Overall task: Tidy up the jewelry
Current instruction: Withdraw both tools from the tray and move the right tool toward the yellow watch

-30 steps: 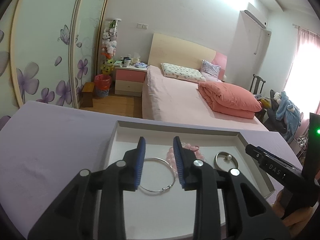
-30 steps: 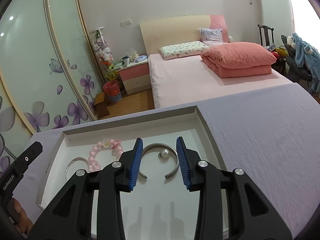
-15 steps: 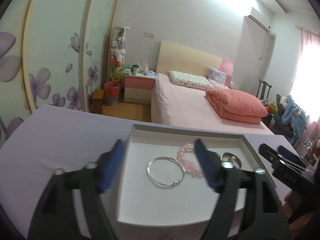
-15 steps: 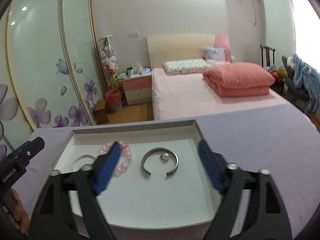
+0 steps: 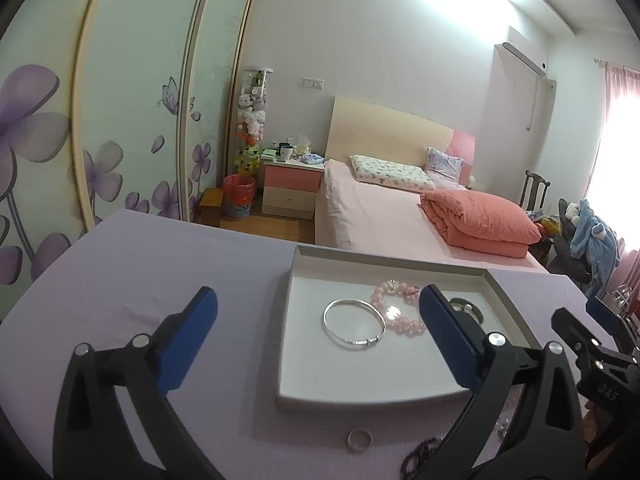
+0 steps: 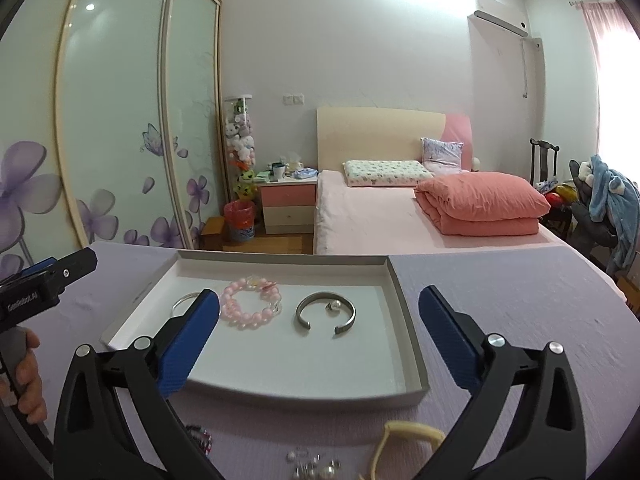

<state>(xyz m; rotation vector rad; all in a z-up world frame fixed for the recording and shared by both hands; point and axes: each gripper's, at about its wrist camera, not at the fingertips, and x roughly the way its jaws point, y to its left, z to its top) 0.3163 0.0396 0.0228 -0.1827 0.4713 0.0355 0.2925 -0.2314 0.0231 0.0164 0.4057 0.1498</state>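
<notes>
Both the left tongs [image 5: 316, 332] and the right tongs [image 6: 320, 330] stand wide apart, holding nothing. In the white tray [image 6: 408, 344], the pink bead bracelet [image 6: 250, 306] lies at 9 o'clock of the grey cuff [image 6: 325, 314]; the silver bangle [image 5: 354, 324] lies at the beads' 9 o'clock.

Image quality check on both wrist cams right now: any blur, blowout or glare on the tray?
Left wrist: sharp, no motion blur; window at right blown out, ceiling glare at top, strong fisheye bending of the wardrobe doors; white tray evenly lit, silver bangle crisp. Right wrist: also sharp; ceiling glare and a washed-out right edge; grey cuff and pink bead bracelet clear, with soft shadows.
</notes>
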